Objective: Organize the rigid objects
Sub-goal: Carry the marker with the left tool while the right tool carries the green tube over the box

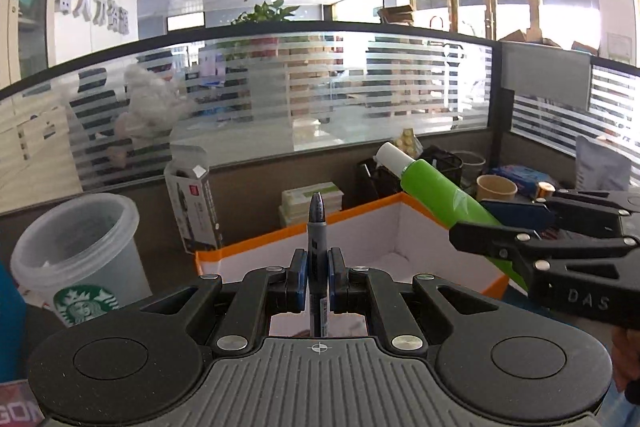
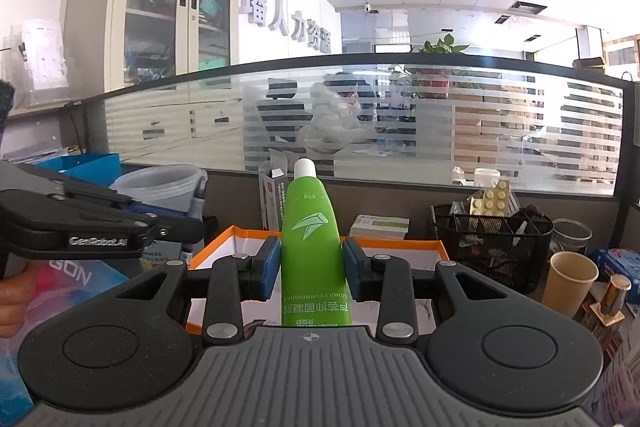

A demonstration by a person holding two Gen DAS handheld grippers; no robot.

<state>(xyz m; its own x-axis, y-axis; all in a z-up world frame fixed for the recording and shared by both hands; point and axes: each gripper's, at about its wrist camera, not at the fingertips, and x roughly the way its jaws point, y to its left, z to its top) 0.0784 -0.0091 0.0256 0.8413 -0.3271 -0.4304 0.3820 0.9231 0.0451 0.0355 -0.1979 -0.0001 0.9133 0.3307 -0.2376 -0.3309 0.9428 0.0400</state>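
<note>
My left gripper (image 1: 318,277) is shut on a dark blue marker pen (image 1: 317,227) that points forward and up, above the near edge of an orange-rimmed white box (image 1: 280,237). My right gripper (image 2: 311,269) is shut on a green tube with a white cap (image 2: 310,227), held above the same box (image 2: 394,243). In the left wrist view the green tube (image 1: 444,193) and the right gripper (image 1: 504,223) reach in from the right over the box. In the right wrist view the left gripper (image 2: 172,223) shows at the left edge.
A clear Starbucks cup (image 1: 76,251) stands left of the box, with an opened carton (image 1: 192,203) behind it. A black mesh organizer (image 2: 490,239), a paper cup (image 2: 570,283) and a stack of small boxes (image 2: 380,225) lie right and behind. A glass partition (image 2: 360,131) borders the desk.
</note>
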